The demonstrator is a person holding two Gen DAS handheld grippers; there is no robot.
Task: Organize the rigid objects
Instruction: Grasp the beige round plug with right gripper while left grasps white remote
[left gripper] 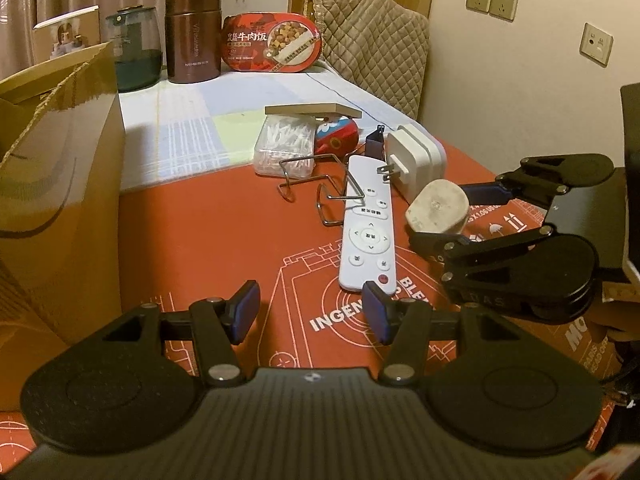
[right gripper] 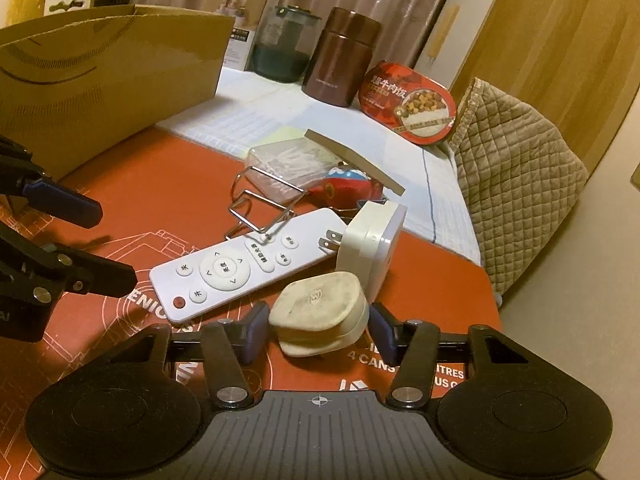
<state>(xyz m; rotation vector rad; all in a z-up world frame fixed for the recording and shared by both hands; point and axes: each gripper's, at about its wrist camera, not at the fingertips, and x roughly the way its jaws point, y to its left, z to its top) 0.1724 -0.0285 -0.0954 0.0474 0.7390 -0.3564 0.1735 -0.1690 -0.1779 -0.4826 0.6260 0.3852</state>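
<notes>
Student: Left gripper (left gripper: 310, 304), lowest in the left wrist view, over the red mat (left gripper: 200, 240). Jaws partly apart, nothing between the blue pads (left gripper: 246, 300).

Tutor: Just beyond the right-hand pad?

Student: White remote (left gripper: 368, 232), flat on the mat, red-button end close to that pad; whether touching, impossible to tell.

Tutor: Further right?

Student: Right gripper (left gripper: 440, 216), reaching in from the right edge, closed on the beige plug (left gripper: 436, 208), one finger on each side. Behind the plug, white charger (left gripper: 416, 156), prongs toward the remote.

Tutor: Behind the remote?

Student: Wire rack (left gripper: 316, 184), one bent end lying over the remote's far end. Past it, clear box of white sticks (left gripper: 284, 144) and red toy (left gripper: 336, 136), both under a thin board (left gripper: 312, 110). Cardboard box (left gripper: 60, 160) tall along the left edge. At the table's far end, glass jar (left gripper: 134, 52), brown flask (left gripper: 194, 36), red food tin (left gripper: 272, 44).

Tutor: Right wrist view, same order?

Student: Right gripper (right gripper: 318, 332) nearest, pads (right gripper: 256, 332) pressed to both sides of the beige plug (right gripper: 320, 312); plug low over the mat, whether resting on it or lifted, unclear. Charger (right gripper: 372, 240) upright just behind, remote (right gripper: 240, 264) slanting away to the left, wire rack (right gripper: 260, 208) over its far end.

Tutor: Left edge?

Student: Left gripper (right gripper: 108, 242), fingers apart and holding nothing, near the remote's red-button end. Cardboard box (right gripper: 100, 80) behind it. Quilted chair cover (right gripper: 520, 184) beyond the table's right edge.
</notes>
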